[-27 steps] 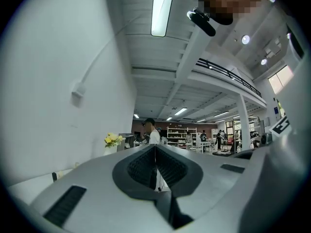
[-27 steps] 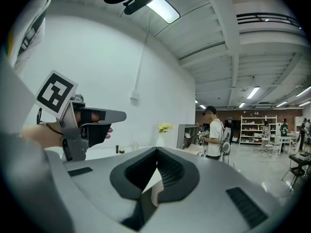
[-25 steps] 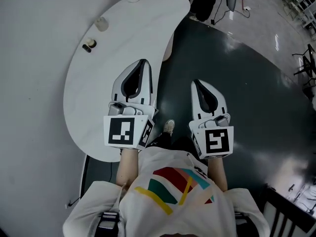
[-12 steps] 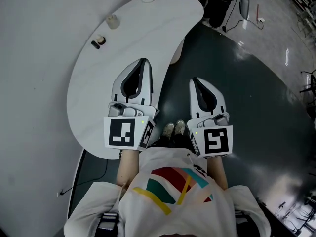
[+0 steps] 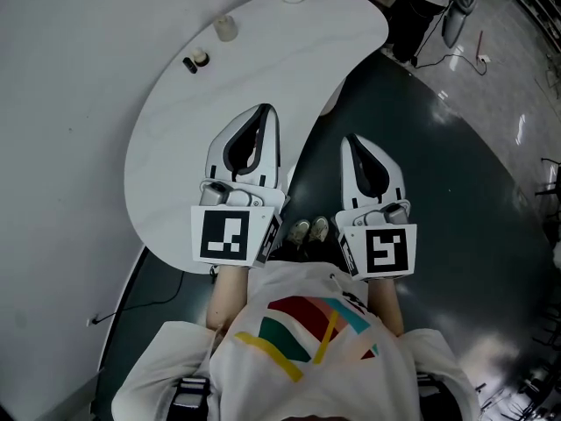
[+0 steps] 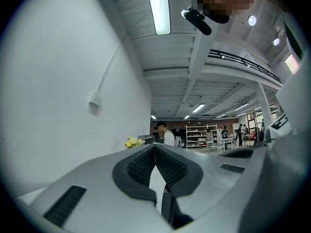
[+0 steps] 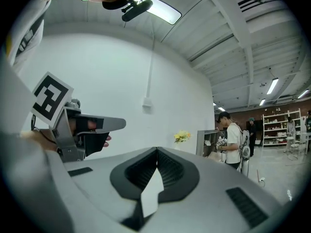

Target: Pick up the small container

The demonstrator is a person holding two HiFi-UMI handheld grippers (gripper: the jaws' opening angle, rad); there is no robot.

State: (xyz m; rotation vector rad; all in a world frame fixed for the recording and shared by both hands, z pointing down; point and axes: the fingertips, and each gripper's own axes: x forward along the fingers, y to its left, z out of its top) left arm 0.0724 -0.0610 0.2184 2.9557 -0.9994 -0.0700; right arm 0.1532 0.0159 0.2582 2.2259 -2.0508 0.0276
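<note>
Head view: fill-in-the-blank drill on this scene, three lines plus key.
Left hand-held gripper and right hand-held gripper both have jaws ____.
The small container stands on the ____ table.
The right hand-held gripper hangs over the dark ____, off the table.
Missing: shut; white; floor.

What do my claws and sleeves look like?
Left claw and right claw: pale grey teardrop shells, black ribbed pads, each with a white cube bearing black square markers. The T-shirt is white, short-sleeved, with red, teal and yellow stripes.
</note>
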